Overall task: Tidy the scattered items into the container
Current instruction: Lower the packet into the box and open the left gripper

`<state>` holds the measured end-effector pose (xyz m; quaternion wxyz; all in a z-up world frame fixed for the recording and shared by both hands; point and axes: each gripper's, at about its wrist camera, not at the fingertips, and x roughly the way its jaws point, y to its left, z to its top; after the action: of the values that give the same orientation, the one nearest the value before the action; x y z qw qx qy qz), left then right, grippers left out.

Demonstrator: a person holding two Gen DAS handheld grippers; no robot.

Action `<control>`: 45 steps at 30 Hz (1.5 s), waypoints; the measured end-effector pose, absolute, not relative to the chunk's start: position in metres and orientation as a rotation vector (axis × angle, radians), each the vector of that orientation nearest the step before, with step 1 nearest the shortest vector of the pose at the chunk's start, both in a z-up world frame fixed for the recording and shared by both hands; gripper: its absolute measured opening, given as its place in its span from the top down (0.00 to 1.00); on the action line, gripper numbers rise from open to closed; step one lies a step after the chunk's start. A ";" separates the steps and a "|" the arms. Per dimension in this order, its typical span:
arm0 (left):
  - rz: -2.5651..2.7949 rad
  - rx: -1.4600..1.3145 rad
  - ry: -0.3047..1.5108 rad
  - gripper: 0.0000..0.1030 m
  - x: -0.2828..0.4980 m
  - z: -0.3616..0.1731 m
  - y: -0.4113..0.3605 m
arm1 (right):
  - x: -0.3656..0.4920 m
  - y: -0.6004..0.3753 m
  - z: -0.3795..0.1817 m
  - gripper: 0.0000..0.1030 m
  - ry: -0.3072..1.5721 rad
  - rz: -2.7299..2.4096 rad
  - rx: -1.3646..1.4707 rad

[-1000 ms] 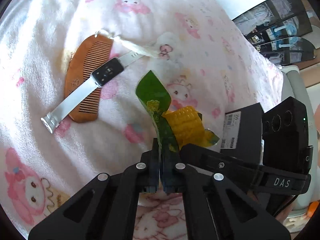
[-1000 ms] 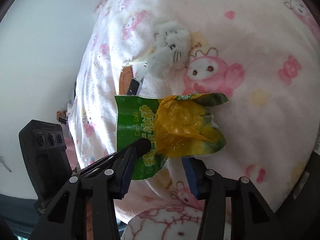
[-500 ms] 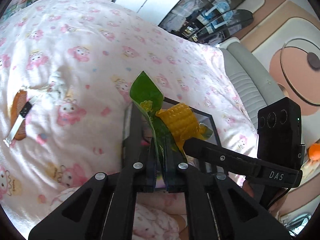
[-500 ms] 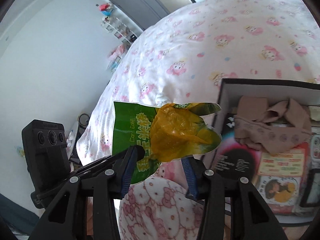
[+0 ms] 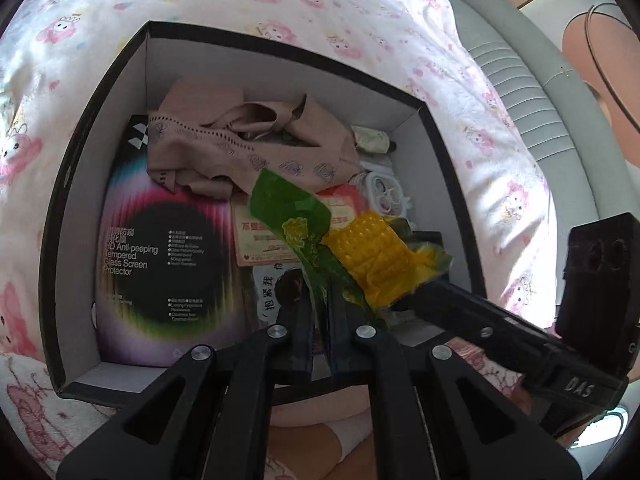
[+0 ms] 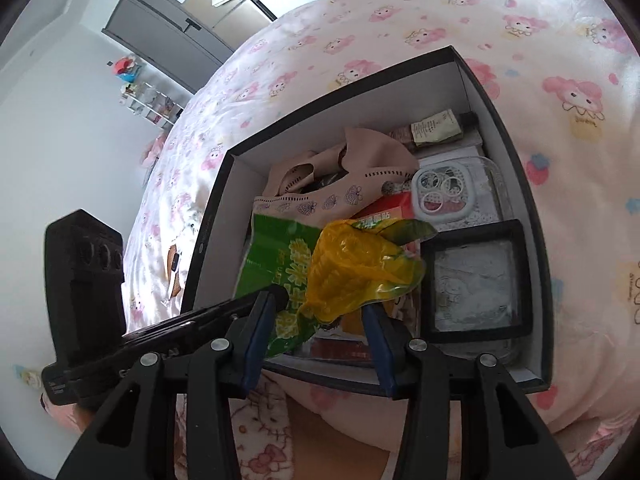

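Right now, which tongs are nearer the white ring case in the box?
Right. The right tongs hold the corn packet's yellow end just beside the white ring case; the left tongs pinch its green end, farther from the case, toward the screen protector box.

Both wrist cameras look steeply down, close, sharing the open box (image 5: 104, 92) from opposite sides.

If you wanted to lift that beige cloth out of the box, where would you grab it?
Probably at the raised fold on top of the beige cloth, coming straight down from above. It lies crumpled over the other things in the box, so its bunched ridge stands proud and free, while its edges lie flat against the packets beneath.
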<state>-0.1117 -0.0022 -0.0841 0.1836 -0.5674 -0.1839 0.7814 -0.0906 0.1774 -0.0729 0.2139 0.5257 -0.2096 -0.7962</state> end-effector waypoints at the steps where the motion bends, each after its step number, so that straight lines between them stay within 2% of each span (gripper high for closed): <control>1: 2.228 -1.615 -0.499 0.96 -0.110 -0.085 -0.006 | -0.090 0.179 -0.071 0.59 -0.586 -2.214 1.452; 8: 2.303 -1.618 -0.534 0.96 -0.105 -0.075 -0.036 | -0.089 0.199 -0.052 0.59 -0.612 -2.316 1.383; 12: 2.312 -1.526 -0.537 0.96 -0.103 -0.058 -0.039 | -0.089 0.194 -0.048 0.62 -0.554 -2.361 1.355; 22: 2.319 -1.475 -0.542 0.94 -0.101 -0.048 -0.042 | -0.092 0.179 -0.074 0.62 -0.411 -2.381 1.541; 26: 2.338 -1.423 -0.556 0.90 -0.094 -0.039 -0.047 | -0.092 0.197 -0.065 0.62 -0.512 -2.414 1.490; 28: 2.312 -1.412 -0.558 0.85 -0.100 -0.040 -0.044 | -0.096 0.197 -0.062 0.62 -0.508 -2.440 1.462; 34: 2.265 -1.406 -0.517 0.84 -0.118 -0.046 -0.018 | -0.099 0.178 -0.084 0.62 -0.450 -2.351 1.555; 38: 2.311 -1.509 -0.376 0.84 -0.113 -0.064 -0.006 | -0.091 0.179 -0.076 0.62 -0.428 -2.343 1.542; 41: 2.231 -1.570 -0.403 0.84 -0.110 -0.079 -0.007 | -0.089 0.190 -0.067 0.62 -0.488 -2.348 1.495; 45: 2.215 -1.556 -0.465 0.83 -0.115 -0.078 -0.013 | -0.101 0.189 -0.058 0.62 -0.455 -2.427 1.455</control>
<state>-0.1154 -0.0129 -0.0780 0.1965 -0.5555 -0.1659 0.7907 -0.1006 0.1895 -0.0582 0.1371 0.5029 -0.1573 -0.8388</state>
